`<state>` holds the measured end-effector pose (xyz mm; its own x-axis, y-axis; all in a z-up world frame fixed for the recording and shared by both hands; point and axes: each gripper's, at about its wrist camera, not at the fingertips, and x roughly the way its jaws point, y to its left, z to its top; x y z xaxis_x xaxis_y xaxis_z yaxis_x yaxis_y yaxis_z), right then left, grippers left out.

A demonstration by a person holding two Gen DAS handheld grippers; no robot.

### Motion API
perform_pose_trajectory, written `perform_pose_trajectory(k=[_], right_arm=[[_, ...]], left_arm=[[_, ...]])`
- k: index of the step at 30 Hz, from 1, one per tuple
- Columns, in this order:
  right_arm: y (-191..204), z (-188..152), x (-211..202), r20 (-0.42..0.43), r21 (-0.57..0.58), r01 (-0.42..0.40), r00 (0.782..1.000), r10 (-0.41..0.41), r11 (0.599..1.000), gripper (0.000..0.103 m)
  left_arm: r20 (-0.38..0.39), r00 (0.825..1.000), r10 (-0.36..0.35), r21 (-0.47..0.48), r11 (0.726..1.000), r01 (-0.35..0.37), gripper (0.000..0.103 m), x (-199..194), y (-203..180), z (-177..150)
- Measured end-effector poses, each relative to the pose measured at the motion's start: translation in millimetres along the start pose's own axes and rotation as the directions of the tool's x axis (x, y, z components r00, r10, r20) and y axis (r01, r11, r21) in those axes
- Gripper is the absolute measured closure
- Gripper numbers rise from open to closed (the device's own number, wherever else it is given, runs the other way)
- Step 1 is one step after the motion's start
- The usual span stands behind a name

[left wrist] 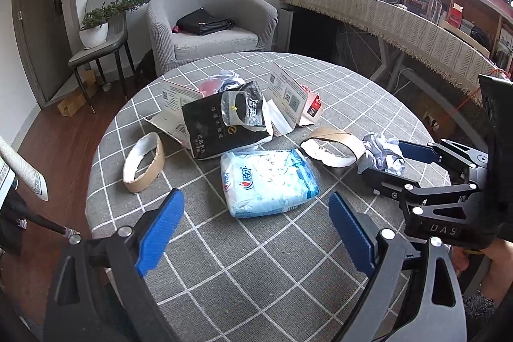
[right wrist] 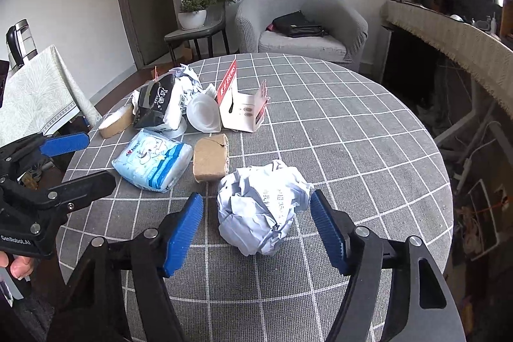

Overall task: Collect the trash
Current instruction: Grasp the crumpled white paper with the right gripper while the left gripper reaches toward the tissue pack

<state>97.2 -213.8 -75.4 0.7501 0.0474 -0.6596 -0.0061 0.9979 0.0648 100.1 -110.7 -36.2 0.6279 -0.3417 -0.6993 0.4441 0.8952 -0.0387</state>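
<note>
On the round table with the grey checked cloth (left wrist: 243, 262), the trash lies in a loose heap. Farthest left is a cardboard tape ring (left wrist: 143, 162) standing on its edge. Next comes the black plastic bag (left wrist: 224, 124), leaning against an opened white carton (left wrist: 288, 95) behind it. Just in front of the bag lies a light-blue pack of tissues (left wrist: 269, 181). To its right is a second cardboard ring (left wrist: 333, 146), flattened, and touching that ring is a crumpled paper ball (right wrist: 263, 207).

The left gripper (left wrist: 256, 229) hangs over the near part of the table with its blue pads (left wrist: 160, 229) spread wide, holding nothing; the tissue pack sits just beyond the fingertips.

The right gripper (right wrist: 256, 226) is also wide open, with the paper ball resting on the cloth between its two pads (right wrist: 327, 229), a small gap on each side.

Behind the table stands a grey armchair (left wrist: 208, 21) with a black handbag (left wrist: 205, 21) on the seat.
</note>
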Motion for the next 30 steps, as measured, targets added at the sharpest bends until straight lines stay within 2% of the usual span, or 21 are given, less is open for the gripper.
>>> perform_pose_trajectory(k=[4, 10, 18, 28, 30], right_arm=[[-6.4, -1.2, 4.5, -0.018, 0.023, -0.017, 1.0, 0.018, 1.0, 0.043], [-10.9, -0.1, 4.4, -0.016, 0.042, -0.053, 0.998, 0.054, 0.998, 0.047], [-27.6, -7.2, -11.5, -0.005, 0.059, -0.032, 0.999, 0.032, 0.998, 0.047], [-40.8, -5.3, -35.4, 0.024, 0.079, -0.045, 0.999, 0.043, 0.996, 0.047], [-40.1, -3.1, -39.0, 0.029, 0.078, -0.05, 0.998, 0.048, 0.996, 0.047]], left_arm=[[-0.036, 0.999, 0.019, 0.023, 1.0, -0.018, 0.007, 14.0, -9.0, 2.6], [-0.074, 0.997, 0.036, 0.016, 0.999, -0.035, 0.007, 33.0, -14.3, 6.1], [-0.084, 0.993, 0.082, -0.028, 0.996, -0.085, 0.007, 49.3, -7.4, 9.4], [-0.074, 0.994, 0.083, -0.081, 0.993, -0.089, 0.008, 56.2, -8.5, 17.1], [-0.082, 0.993, 0.082, -0.094, 0.992, -0.09, 0.011, 57.7, -8.0, 16.1]])
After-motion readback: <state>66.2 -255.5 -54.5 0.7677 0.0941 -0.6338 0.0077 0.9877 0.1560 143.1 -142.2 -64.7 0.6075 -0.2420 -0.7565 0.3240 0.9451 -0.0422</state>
